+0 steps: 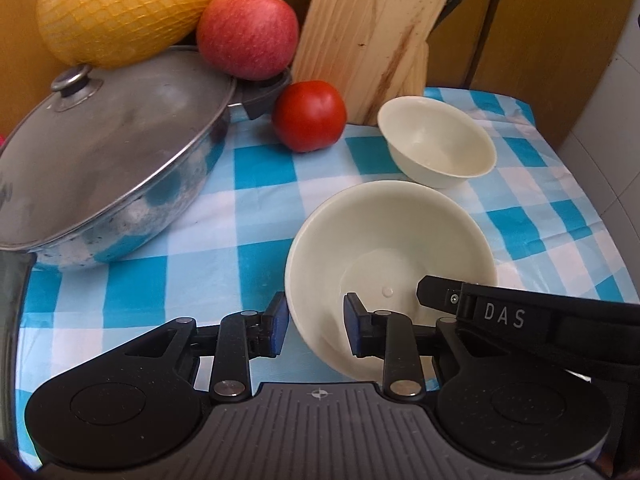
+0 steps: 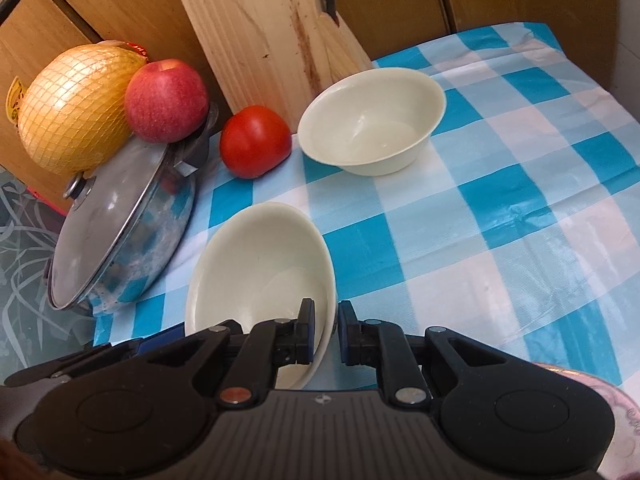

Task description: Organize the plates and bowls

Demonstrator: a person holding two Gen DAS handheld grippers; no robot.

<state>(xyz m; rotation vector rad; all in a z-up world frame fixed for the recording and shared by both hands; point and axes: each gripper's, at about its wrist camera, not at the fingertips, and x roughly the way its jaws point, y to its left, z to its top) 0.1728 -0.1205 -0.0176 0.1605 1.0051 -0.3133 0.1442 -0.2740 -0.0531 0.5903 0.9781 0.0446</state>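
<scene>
A cream bowl (image 1: 392,240) (image 2: 256,272) is tilted over the blue-checked cloth, close to both cameras. My left gripper (image 1: 316,326) straddles its near wall, one pad outside and one inside, shut on it. My right gripper (image 2: 324,332) is shut on the rim at the bowl's other side; one of its fingers (image 1: 436,294) reaches into the bowl in the left wrist view. A second cream bowl (image 1: 438,140) (image 2: 372,120) stands upright farther back, in front of the wooden board, untouched.
A lidded steel pot (image 1: 120,152) (image 2: 120,232) fills the left, with a netted pomelo (image 1: 120,8) and an apple (image 1: 248,32) resting on it. A tomato (image 1: 308,116) and a leaning cutting board (image 1: 372,32) stand behind. A patterned plate rim (image 2: 624,408) shows at lower right.
</scene>
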